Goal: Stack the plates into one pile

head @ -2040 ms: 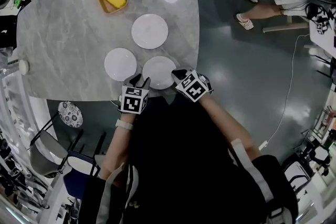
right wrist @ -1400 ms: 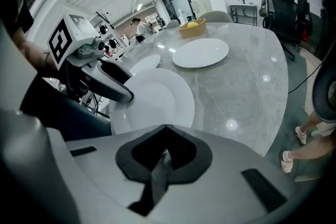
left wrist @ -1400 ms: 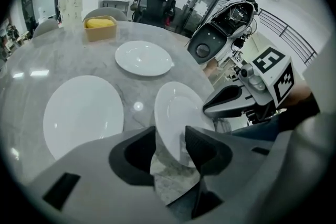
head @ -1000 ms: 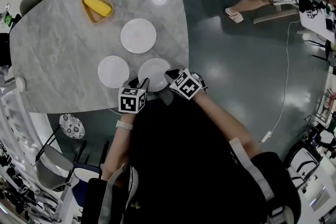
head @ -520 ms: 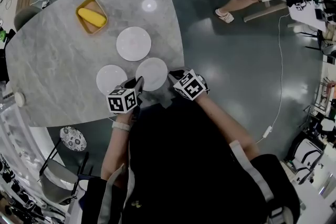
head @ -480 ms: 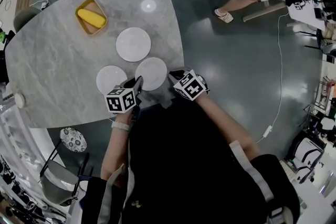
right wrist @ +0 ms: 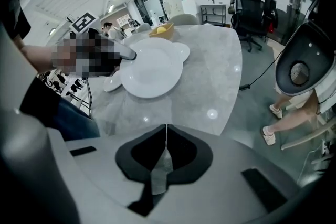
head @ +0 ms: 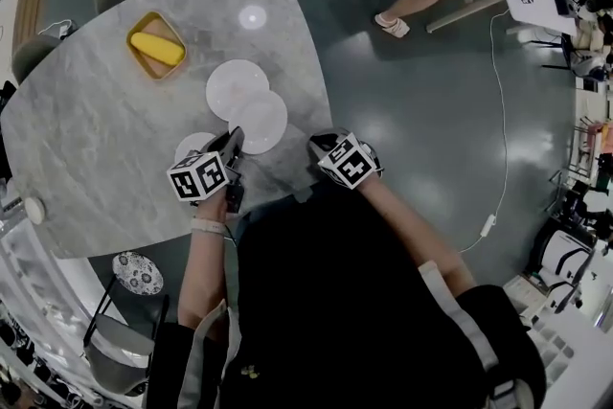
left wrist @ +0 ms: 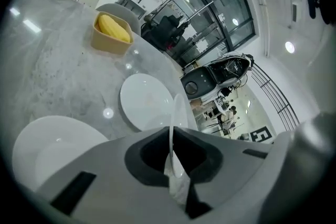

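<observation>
The left claw pinches the near rim of the held plate. Its jaws are closing, narrow now, with the thin rim edge-on between them. That plate hangs over the near-right edge of the far plate, overlapping it but off-centre. The left plate lies flat on the surface, half hidden under the left claw. The right claw hovers at the near right, pressed together on nothing.

The grip is the weak point, as I judge it. One claw holds a smooth, glossy plate by its very edge, so the plate's weight could tip it out of the jaws. Set down as it hangs, it would land skewed on the far plate's rim and could slide off toward the surface's right edge.

Two seconds earlier all three plates lay apart on the surface, with both claws at the near edge. Half a second ago the held plate was near the far one but clear of it; now the two overlap.
</observation>
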A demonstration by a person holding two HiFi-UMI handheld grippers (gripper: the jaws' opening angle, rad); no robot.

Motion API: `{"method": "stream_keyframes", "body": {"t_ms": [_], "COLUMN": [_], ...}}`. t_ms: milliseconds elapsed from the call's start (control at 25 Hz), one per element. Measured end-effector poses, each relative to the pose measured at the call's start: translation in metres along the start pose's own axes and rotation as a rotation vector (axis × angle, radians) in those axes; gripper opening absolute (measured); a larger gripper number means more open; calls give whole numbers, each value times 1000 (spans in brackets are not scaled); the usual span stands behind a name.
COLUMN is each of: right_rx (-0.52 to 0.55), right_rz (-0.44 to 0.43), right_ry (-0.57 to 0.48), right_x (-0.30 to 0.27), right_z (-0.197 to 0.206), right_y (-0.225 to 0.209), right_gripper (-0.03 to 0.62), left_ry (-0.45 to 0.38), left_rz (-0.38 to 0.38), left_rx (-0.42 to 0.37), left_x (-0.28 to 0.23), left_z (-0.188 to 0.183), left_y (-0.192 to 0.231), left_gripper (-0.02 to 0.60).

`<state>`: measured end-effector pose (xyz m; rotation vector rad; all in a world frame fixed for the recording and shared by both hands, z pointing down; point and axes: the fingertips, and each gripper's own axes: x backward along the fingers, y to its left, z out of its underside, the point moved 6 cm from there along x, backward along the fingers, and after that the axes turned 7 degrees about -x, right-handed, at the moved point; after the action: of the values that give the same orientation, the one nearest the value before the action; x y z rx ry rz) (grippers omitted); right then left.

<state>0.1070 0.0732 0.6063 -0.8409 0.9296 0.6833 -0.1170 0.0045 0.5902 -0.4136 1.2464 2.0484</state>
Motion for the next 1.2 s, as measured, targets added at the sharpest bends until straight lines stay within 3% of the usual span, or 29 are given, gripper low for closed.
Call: {"method": "stream_keyframes", "body": {"t_ms": [680, 920, 1200], "right_rx": [-118, -146, -179], "right_rz": [99, 122, 134], "right_ry": [35, 39, 34], "right_x": [11, 12, 19], "right_z": [30, 33, 38], "right_y": [1, 0, -4], "right_gripper": [18, 18, 18], "left_ry": [-77, -18, 53], "left_rz": [-4, -65, -199], "left_rx": [56, -44, -201], "left_x": [-15, -25, -27], "left_z": [-57, -66, -66], "left_y": [48, 55, 57], "left_gripper": [23, 44, 91]}}
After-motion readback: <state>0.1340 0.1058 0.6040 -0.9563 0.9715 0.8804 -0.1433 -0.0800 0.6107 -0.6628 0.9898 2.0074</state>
